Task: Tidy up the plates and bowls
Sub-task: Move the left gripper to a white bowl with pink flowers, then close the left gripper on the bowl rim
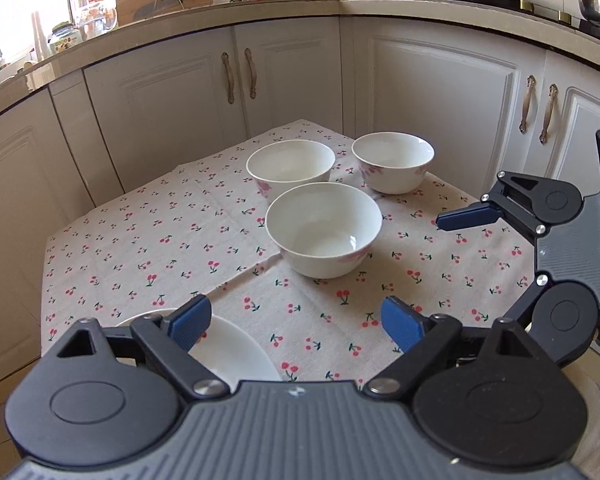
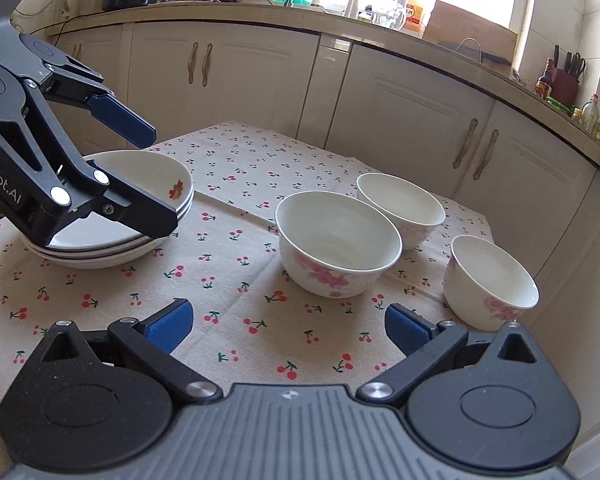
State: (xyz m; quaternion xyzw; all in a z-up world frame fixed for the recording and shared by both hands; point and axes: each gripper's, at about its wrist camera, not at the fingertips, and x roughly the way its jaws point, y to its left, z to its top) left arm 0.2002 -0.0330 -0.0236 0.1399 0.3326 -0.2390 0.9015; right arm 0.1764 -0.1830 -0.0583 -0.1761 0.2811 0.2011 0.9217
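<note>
The table point(image 2: 236, 152) is covered with a cherry-print cloth point(image 1: 140, 248) and stands in front of white kitchen cabinets point(image 1: 172, 92).

Three white bowls with pink flower print stand upright and empty on the cloth, grouped toward the table's far right corner as the right wrist view shows it. The nearest bowl point(image 2: 338, 244) sits closest to the middle of the table. The second bowl point(image 2: 400, 208) stands just behind it, toward the far edge. The third bowl point(image 2: 490, 282) stands near the right edge, apart from the other two.

A stack of plates point(image 2: 140, 236) rests near the left edge of the table. The top plate carries a small flower mark on its inner rim.

The left gripper point(image 2: 162, 178) hangs over the stack of plates. Its jaws are spread wide, one finger above the stack and one across the top plate; whether that finger touches the plate cannot be told. Nothing is gripped.

The right gripper point(image 2: 288, 330) hangs over the near part of the cloth, in front of the nearest bowl. Its jaws are spread wide and hold nothing.
</note>
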